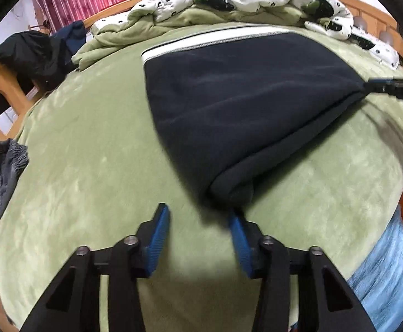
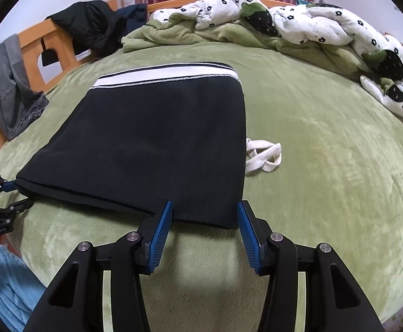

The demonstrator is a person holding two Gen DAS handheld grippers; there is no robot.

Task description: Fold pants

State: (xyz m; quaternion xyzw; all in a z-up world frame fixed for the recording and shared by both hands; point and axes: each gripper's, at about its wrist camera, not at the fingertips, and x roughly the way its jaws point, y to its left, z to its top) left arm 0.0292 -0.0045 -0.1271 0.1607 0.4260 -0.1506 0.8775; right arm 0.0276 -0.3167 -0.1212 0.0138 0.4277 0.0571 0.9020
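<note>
Dark navy pants [image 1: 242,105] with a white striped waistband [image 1: 215,40] lie folded into a flat rectangle on the green bed; they also show in the right wrist view [image 2: 151,144]. My left gripper [image 1: 198,218] is open and empty, just short of the pants' near left corner. My right gripper [image 2: 204,210] is open, its blue fingers [image 2: 162,227] straddling the near right edge of the pants without holding it. In the left wrist view the right gripper [image 1: 395,88] sits at the pants' right corner. The white drawstring [image 2: 263,157] trails out beside the pants.
A green blanket [image 2: 325,193] covers the bed. A crumpled white flowered quilt [image 2: 325,25] lies along the far side. Dark jackets [image 2: 90,25] and grey clothes [image 2: 10,83] hang on the wooden bed frame [image 2: 54,47] at the left. Blue cloth [image 1: 389,271] shows at the near edge.
</note>
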